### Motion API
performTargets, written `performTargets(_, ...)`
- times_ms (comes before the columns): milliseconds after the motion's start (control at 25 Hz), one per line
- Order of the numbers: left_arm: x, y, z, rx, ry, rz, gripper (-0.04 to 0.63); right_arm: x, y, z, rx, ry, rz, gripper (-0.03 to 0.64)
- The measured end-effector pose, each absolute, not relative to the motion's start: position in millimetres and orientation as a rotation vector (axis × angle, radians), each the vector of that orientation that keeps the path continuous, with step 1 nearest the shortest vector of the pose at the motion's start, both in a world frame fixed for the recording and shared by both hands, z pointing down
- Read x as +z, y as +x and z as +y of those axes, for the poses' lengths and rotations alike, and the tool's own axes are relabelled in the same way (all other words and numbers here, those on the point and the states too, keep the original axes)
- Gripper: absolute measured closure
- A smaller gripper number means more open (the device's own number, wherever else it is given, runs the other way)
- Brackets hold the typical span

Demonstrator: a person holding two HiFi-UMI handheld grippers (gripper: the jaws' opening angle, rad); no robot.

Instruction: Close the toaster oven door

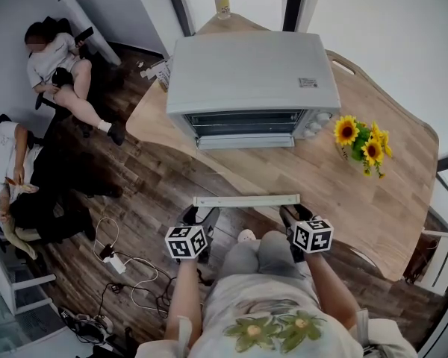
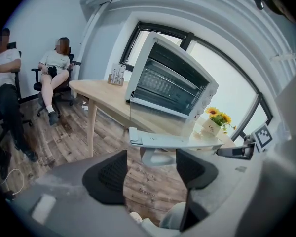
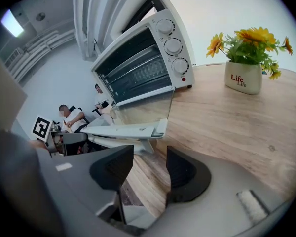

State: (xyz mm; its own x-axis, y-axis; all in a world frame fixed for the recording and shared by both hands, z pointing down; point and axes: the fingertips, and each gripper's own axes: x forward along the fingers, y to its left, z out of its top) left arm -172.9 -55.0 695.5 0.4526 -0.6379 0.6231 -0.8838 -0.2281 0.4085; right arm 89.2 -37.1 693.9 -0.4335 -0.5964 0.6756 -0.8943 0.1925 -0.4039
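**Open door lying level, handle bar crosswise just beyond both grippers**

The toaster oven [image 1: 250, 73] stands toward the far edge of the desk [image 1: 343, 192], with its front facing the person. Its glass door [image 3: 143, 110] is swung down to level and reaches from the oven's lower front out toward the desk's near edge. The pale handle [image 1: 246, 200] forms the door's outermost rim. Its long axis runs left to right, parallel to the oven front and to the hinge line.

The left gripper [image 1: 198, 216] sits at the handle's left end and the right gripper [image 1: 297, 216] at its right end. Each is on the person's side of the bar and slightly lower. Neither is clearly nearer than the other.

In both gripper views the bar lies just past the tips, and no contact can be made out. Both pairs of jaws stand spread with nothing between them.

Since the hinge lies on the far side, closing the door would probably call for a push up and away from the person, applied from under the bar. The sunflower pot [image 1: 362, 144] stands well apart toward the desk's right edge, clear of that arc
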Motion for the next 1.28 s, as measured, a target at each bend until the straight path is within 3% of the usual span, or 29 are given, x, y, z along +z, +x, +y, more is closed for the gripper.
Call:
performTargets(200,696,-177,-58,0.442,1.974,-1.289,0.32,695,89,-42,1.107,1.408,-2.1,0.463)
performTargets(520,692,-177,-63,0.506,2.029,-1.333,0.485,694,86,-42,1.065,1.424,-2.1,0.514)
performTargets(1280,684,-177,-63,0.511,2.036,-1.328,0.491,683,89,-42,1.08,1.503,-2.061,0.538)
